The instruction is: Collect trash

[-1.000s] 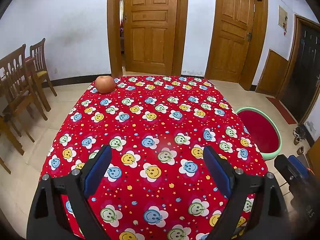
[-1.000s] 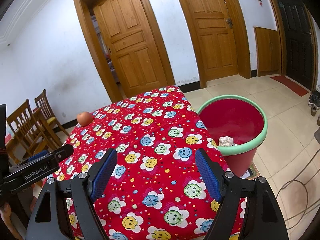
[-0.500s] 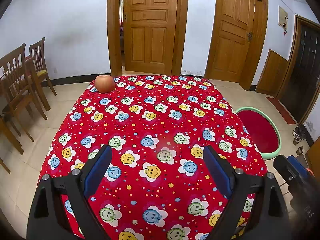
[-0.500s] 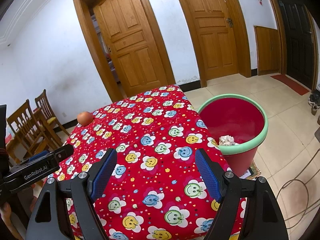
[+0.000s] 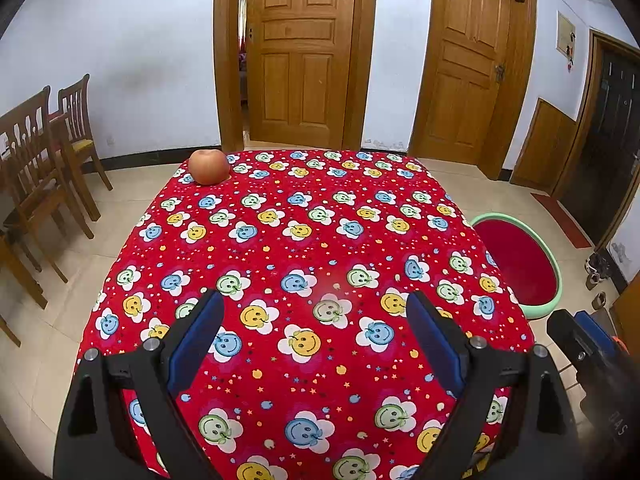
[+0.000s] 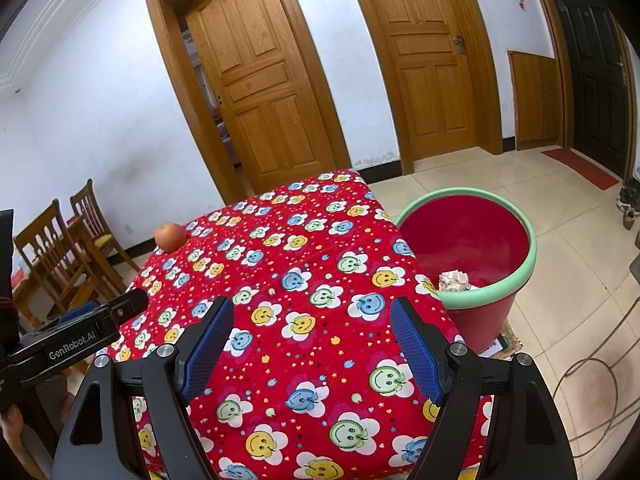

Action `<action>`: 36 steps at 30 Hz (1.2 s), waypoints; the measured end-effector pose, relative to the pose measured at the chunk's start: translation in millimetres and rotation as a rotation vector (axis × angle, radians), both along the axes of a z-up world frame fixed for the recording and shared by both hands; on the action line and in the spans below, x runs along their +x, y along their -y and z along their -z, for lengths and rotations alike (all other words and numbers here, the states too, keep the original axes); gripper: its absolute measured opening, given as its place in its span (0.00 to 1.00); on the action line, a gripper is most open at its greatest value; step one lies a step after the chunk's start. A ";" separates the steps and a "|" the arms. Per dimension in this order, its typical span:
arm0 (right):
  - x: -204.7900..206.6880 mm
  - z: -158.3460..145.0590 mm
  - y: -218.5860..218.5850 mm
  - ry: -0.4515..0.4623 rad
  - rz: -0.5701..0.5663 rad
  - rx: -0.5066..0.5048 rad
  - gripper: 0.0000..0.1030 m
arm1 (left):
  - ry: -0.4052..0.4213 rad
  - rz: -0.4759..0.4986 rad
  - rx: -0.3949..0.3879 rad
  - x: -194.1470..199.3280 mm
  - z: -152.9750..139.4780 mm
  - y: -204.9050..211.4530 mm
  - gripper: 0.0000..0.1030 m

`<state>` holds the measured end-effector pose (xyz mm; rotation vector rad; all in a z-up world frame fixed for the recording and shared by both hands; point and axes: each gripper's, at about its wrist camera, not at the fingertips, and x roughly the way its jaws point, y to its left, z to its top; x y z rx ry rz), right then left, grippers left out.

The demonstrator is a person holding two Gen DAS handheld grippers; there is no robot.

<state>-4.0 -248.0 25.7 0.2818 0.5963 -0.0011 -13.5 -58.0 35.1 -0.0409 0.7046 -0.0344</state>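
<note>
Left wrist view: left gripper (image 5: 314, 312) hangs above the near part of the red smiley-patterned tablecloth (image 5: 320, 240), jaws spread wide with nothing between; an apple (image 5: 209, 166) sits at the far left corner, and the red bin (image 5: 524, 264) stands on the floor off the table's right edge. Right wrist view: right gripper (image 6: 312, 320) likewise spread and empty over the cloth (image 6: 312, 272); crumpled paper trash (image 6: 453, 281) lies inside the green-rimmed bin (image 6: 492, 292), just beside the table.

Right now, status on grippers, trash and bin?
Left gripper and right gripper open, empty, over table. Crumpled paper in bin. Only an apple on table; nothing in the way.
</note>
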 end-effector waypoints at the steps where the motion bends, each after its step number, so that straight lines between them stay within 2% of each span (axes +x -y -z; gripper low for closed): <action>1: 0.0 0.0 0.0 0.000 0.000 0.000 0.79 | 0.000 0.001 0.000 -0.2 -0.1 0.6 0.89; 36: -0.3 -0.6 0.2 0.000 0.000 0.001 0.79 | -0.002 0.003 -0.004 -3.2 -0.9 6.0 0.89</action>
